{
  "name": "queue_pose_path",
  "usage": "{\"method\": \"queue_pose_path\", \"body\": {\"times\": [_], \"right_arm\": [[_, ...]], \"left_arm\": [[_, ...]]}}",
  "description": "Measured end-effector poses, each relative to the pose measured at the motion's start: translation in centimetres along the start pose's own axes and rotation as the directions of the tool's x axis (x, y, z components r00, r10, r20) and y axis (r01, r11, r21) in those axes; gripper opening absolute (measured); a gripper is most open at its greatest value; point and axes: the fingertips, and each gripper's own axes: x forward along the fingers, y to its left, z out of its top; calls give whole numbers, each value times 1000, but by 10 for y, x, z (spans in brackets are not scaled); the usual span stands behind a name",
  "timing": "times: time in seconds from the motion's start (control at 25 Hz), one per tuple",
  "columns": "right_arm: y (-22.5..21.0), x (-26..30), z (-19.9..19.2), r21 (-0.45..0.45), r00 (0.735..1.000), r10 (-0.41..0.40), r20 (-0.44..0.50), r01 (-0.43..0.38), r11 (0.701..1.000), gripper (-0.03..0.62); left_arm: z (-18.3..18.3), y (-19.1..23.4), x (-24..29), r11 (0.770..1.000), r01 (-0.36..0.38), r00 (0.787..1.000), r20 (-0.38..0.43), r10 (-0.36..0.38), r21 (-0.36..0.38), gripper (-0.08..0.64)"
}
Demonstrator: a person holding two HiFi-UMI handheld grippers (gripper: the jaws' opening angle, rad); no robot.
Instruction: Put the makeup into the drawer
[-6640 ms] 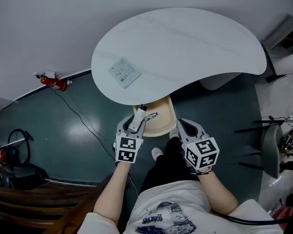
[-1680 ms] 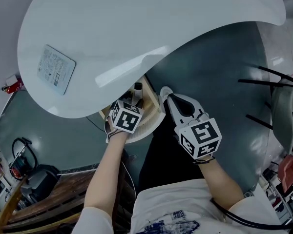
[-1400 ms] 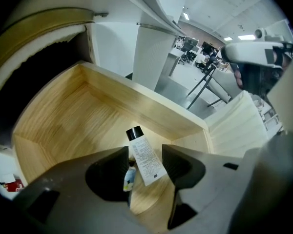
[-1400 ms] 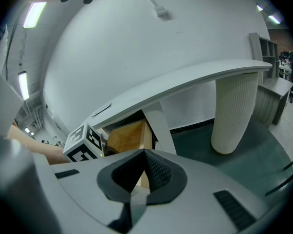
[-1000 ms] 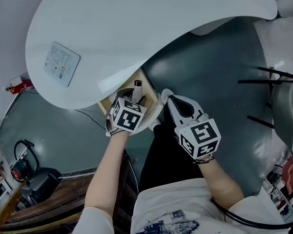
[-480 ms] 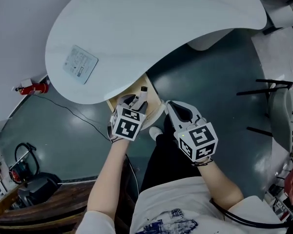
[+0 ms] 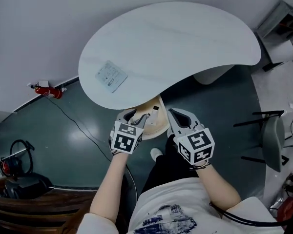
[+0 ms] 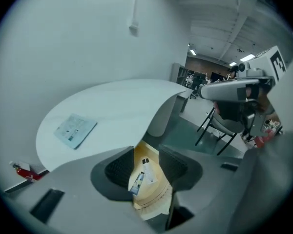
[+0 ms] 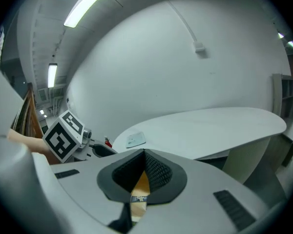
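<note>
White table [image 7: 176, 48], kidney-shaped; the landmark for all entries.
Leaflet [image 7: 111, 76]: flat on the table's left end.
Drawer [image 7: 157, 126]: pale wood, pulled out from under the table's near edge.
Makeup [image 8: 147, 171]: two tubes lying side by side on the drawer floor, below the table's edge.
Left gripper [image 7: 138, 116]: raised above the drawer, just off the table's near edge; jaws apart with nothing between them, and they have just been closing.
Right gripper [image 9: 144, 160]: beside the left, off the same edge; jaws together, empty.
</note>
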Motion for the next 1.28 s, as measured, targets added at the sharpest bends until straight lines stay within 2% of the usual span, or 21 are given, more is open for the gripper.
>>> {"method": "queue_pose_path", "body": {"times": [0.24,0.4,0.64,1.04,1.28], "right_arm": [[30,-5,56,-57,997,33,63,-29,998,20],[56,-9,86,-91,993,69,93,-61,994,20],[90,-13,113,-135,985,126,115,-110,985,20],[134,-23,151,-186,968,204,145,-176,967,20],[149,-29,169,-210,959,233,164,-197,958,20]], "left_arm": [[28,21,-60,997,-71,991,113,75,-44,186],[43,37,-104,989,-127,972,191,140,-77,172],[62,48,-158,974,-193,928,300,219,-115,150],[81,58,-236,944,-282,835,441,329,-172,106],[89,55,-264,935,-304,802,481,354,-181,89]]}}
